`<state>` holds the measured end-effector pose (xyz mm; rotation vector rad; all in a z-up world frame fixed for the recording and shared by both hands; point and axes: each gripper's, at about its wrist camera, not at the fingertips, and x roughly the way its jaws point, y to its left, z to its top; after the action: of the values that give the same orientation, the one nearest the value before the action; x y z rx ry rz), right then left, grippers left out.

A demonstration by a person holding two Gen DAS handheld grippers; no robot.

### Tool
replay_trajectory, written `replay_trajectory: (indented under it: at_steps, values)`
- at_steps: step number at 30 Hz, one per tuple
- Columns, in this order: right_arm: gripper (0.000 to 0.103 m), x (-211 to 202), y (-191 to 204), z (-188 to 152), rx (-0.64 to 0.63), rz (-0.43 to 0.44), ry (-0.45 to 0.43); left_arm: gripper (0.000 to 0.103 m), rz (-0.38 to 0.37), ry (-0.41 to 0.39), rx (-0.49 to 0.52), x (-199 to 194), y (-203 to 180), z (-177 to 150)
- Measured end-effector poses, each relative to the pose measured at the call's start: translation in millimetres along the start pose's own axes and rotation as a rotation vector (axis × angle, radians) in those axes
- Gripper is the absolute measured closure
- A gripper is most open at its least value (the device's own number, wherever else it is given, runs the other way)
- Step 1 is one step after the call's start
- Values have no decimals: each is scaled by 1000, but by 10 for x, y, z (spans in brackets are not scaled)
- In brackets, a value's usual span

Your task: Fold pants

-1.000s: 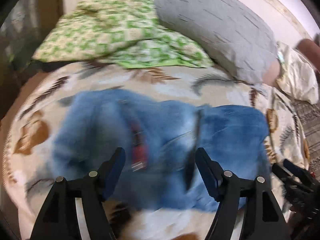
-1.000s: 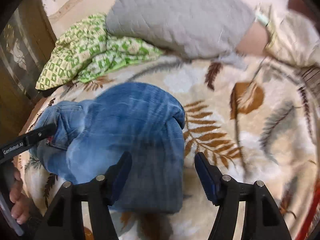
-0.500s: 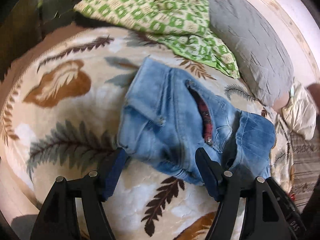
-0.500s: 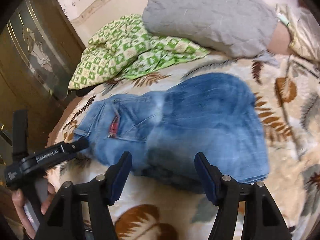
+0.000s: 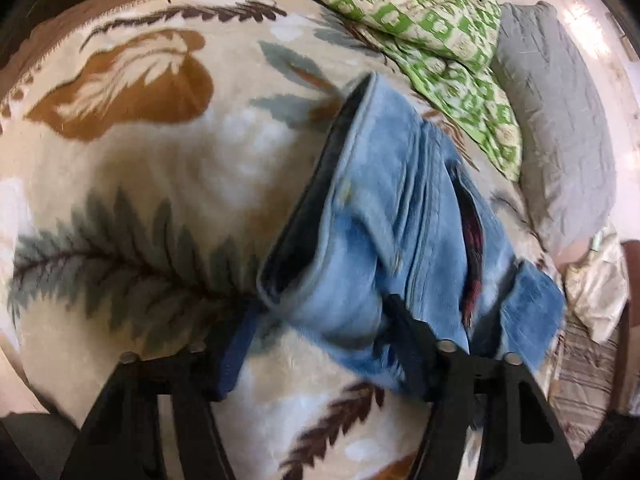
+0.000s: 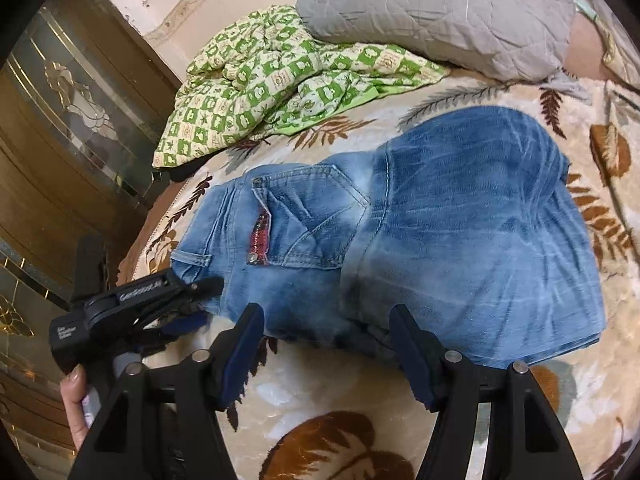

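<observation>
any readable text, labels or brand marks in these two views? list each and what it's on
"GenRobot.AI": white print, partly blurred, along the top arm of the black handheld left gripper, seen from the right wrist.
Small white print on that gripper's black camera block: too small to read.
Red trim tab on the folded blue denim pants: no legible lettering.
Left wrist view: no text.

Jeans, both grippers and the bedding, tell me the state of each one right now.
Jeans: partly folded, legs doubled over, lying on the blanket.
Left gripper: open, at the waistband edge, jaws astride the denim corner.
Right gripper: open, at the near edge of the jeans, gripping nothing.
Blanket: spread flat under the jeans.
Green quilt: crumpled in a heap.
Grey pillow: lying beside the quilt.
</observation>
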<state>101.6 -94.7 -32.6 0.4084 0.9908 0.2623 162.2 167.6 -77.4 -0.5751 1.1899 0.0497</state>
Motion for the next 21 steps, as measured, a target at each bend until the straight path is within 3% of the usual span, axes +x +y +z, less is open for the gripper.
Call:
replay_trajectory:
  at_steps: [2,3,6,8,10,11,14,17,21]
  values:
    - [34,22,-19,7,4,-2,2,56,20,-20,6,-21,-50,26]
    - [34,42,-27,15,9,4,5,56,25,-32,21,-52,-68,12]
    - [34,126,-27,66,10,23,23,56,49,-55,55,-78,-126,-25]
    - [34,226,33,124,-8,26,40,46,40,-23,14,23,-52,25]
    - [38,287,90,147,-26,27,51,47,18,-17,-36,49,22,56]
    - [46,304,117,149,-34,33,58,56,19,-20,-39,33,7,69]
    - [48,309,177,142,-64,38,63,71,35,-81,26,-135,-123,11]
    - [47,332,130,154,-60,19,69,72,25,-174,90,-311,-277,-69]
    - [47,482,-15,197,-17,36,106,71,88,-148,119,-198,-420,33]
